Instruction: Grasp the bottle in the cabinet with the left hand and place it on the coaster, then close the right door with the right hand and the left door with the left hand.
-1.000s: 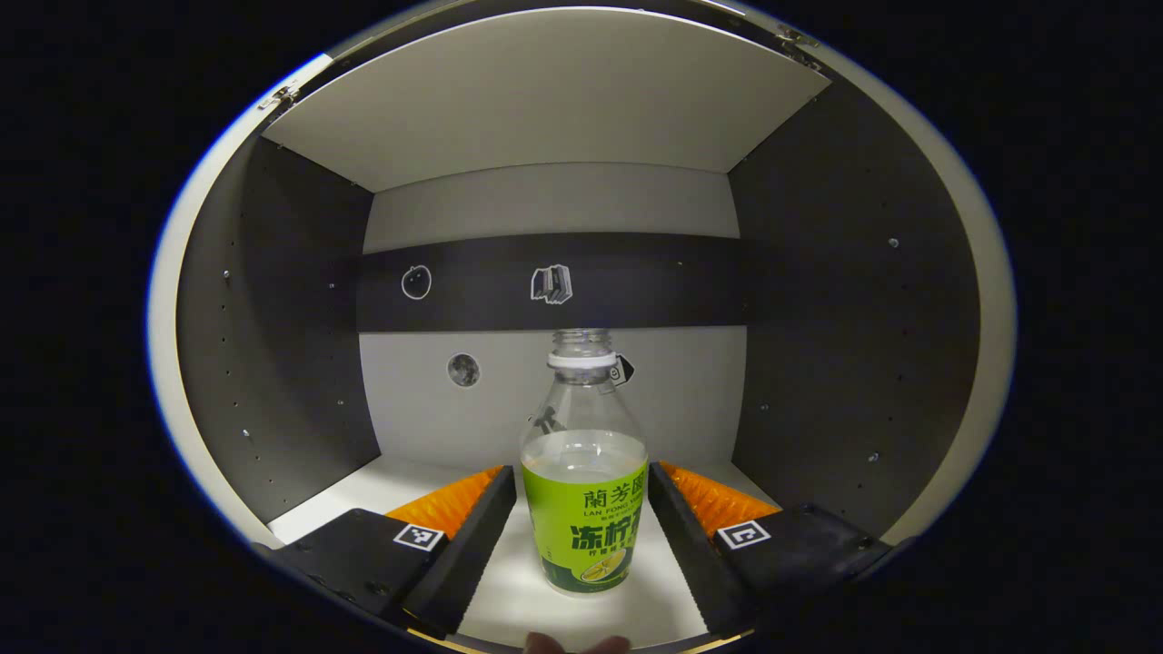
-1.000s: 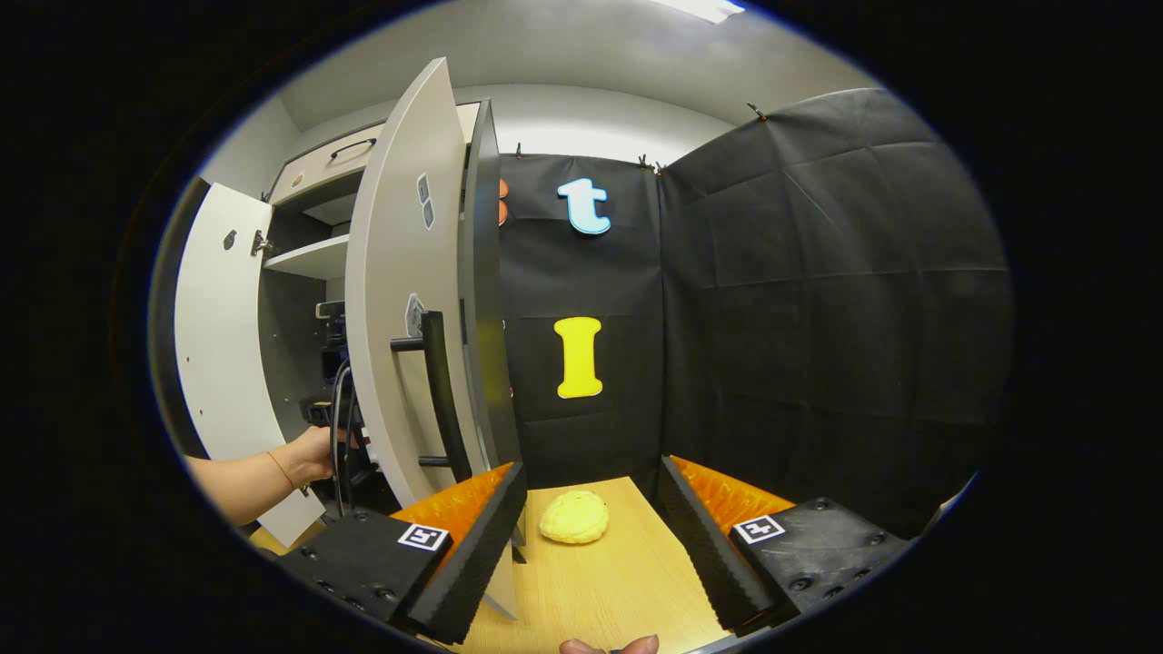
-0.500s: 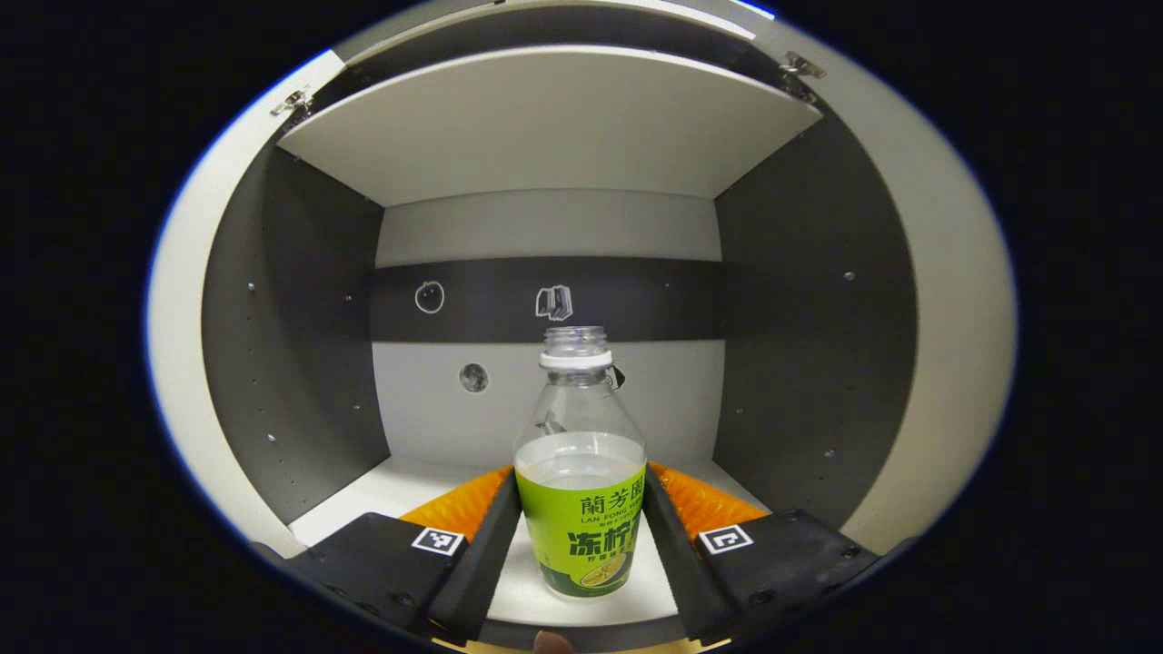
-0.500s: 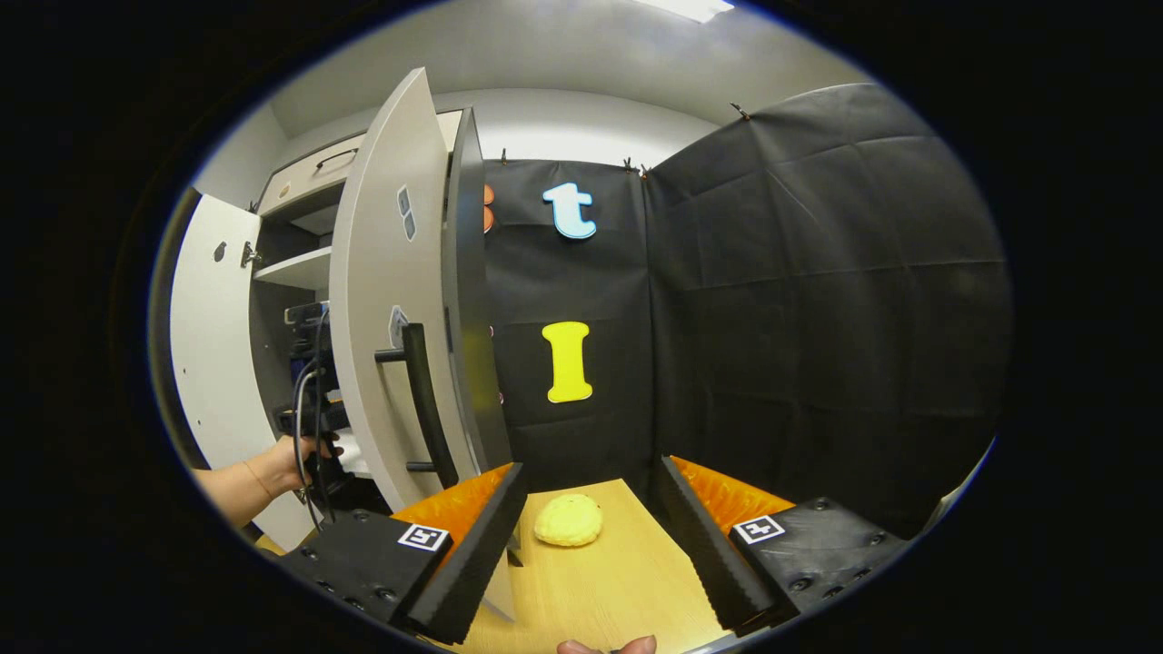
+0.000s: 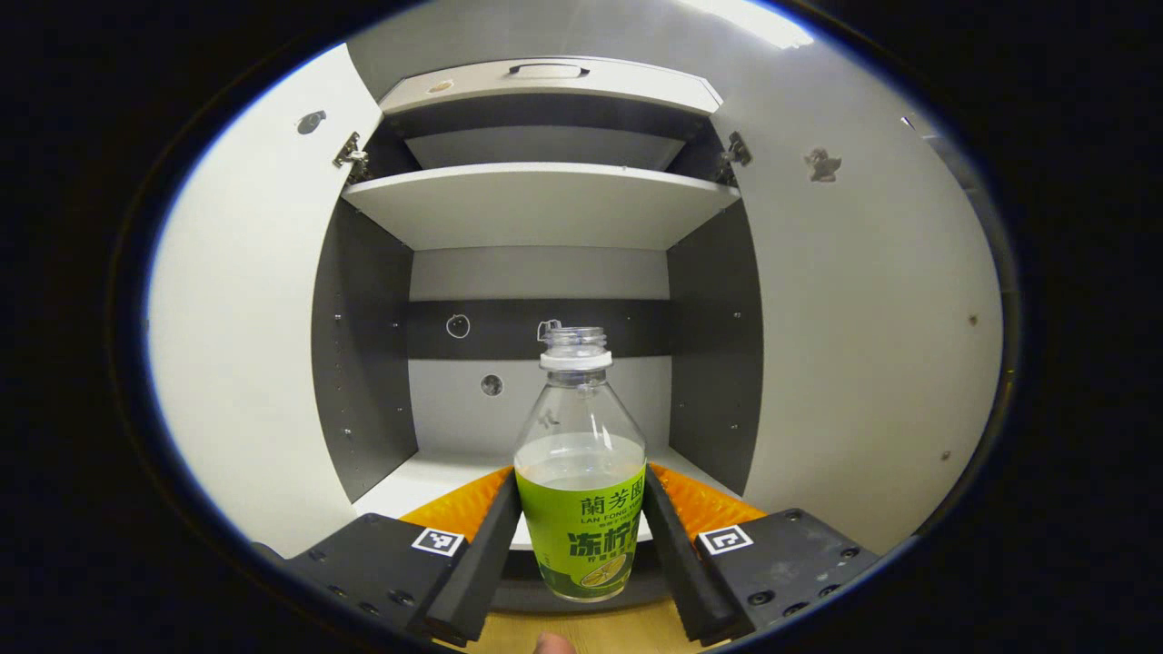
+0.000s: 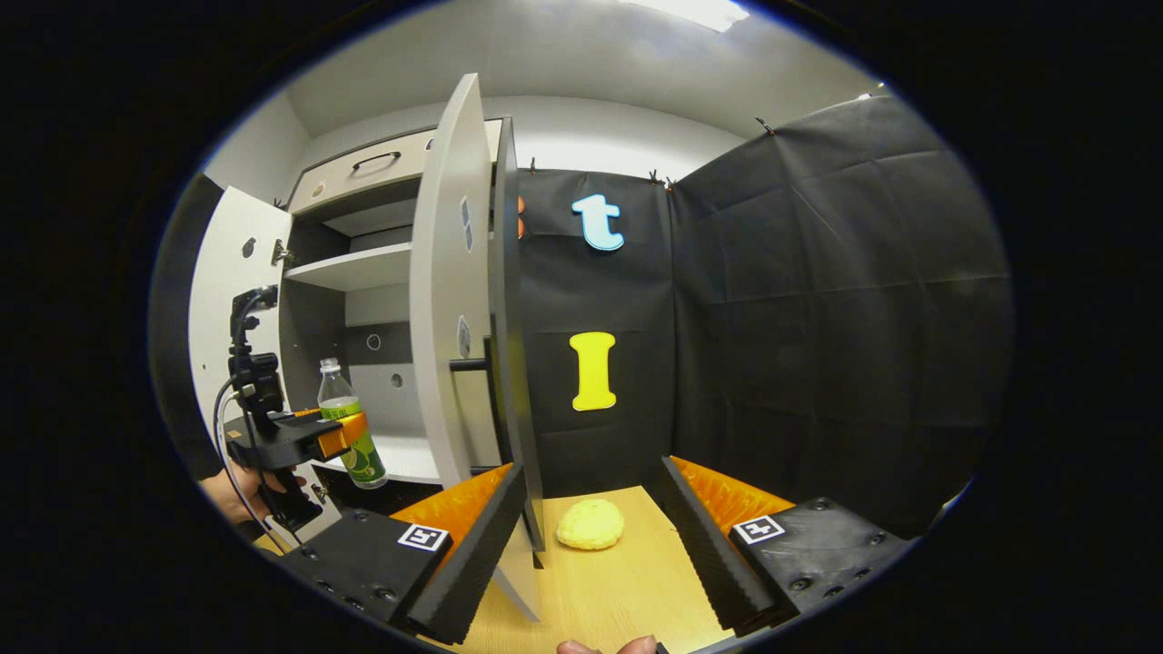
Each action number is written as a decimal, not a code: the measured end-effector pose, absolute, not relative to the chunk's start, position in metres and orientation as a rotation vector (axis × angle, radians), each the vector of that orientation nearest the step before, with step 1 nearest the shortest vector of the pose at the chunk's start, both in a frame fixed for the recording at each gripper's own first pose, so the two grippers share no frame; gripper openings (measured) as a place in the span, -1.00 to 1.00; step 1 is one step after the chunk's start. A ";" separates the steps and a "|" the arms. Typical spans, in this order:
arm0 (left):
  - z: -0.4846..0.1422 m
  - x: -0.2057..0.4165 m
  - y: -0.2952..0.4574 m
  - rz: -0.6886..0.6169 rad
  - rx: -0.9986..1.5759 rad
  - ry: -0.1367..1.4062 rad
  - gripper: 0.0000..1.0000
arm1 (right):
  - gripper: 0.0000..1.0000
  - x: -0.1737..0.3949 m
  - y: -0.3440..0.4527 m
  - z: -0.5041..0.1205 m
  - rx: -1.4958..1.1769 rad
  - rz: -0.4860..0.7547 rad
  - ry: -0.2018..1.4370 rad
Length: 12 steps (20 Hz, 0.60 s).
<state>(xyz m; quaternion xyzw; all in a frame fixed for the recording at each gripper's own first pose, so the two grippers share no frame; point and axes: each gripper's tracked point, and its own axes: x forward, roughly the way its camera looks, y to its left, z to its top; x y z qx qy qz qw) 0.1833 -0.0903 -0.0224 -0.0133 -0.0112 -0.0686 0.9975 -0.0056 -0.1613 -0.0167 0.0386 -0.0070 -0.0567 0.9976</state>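
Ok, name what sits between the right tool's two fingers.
In the right gripper view, only bare wooden tabletop lies between the open right tool fingers; a yellow foam coaster lies beyond them.

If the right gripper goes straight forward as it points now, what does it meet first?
Most likely the yellow coaster on the wooden table, lying ahead between the open fingers of the right gripper. Depth is hard to judge.

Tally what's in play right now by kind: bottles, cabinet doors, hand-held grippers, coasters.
Bottles: 1, bottle
Cabinet doors: 2, left door, right door, both open
Hand-held grippers: 2, left hand-held gripper, right hand-held gripper
Coasters: 1, yellow coaster
Total: 6
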 end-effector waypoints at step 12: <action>-0.086 0.072 -0.089 -0.183 -0.113 -0.031 0.58 | 0.94 -0.019 -0.118 -0.005 0.066 -0.057 -0.025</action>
